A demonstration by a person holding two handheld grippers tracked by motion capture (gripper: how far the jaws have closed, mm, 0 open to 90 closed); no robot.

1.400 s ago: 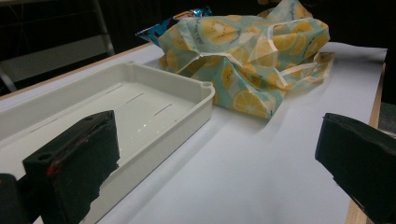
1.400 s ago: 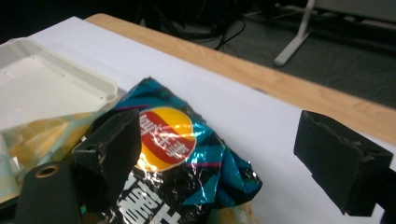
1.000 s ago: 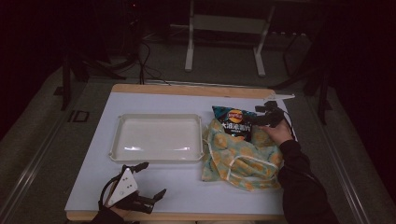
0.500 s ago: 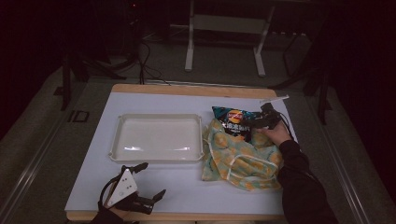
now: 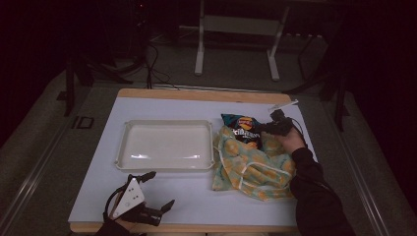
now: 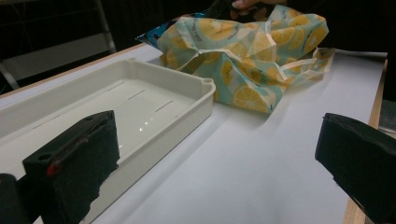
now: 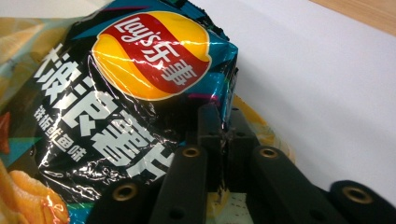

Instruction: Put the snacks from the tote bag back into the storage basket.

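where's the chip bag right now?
High view: the chip bag lies at the table's right rear, sticking out of the lemon-print bag, right of the white tray. The right gripper is clamped on its edge.

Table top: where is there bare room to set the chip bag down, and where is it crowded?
The white tray is empty. Bare table lies in front of it, between the left gripper and the lemon-print bag. The right side is crowded: the right gripper pinches the chip bag there.
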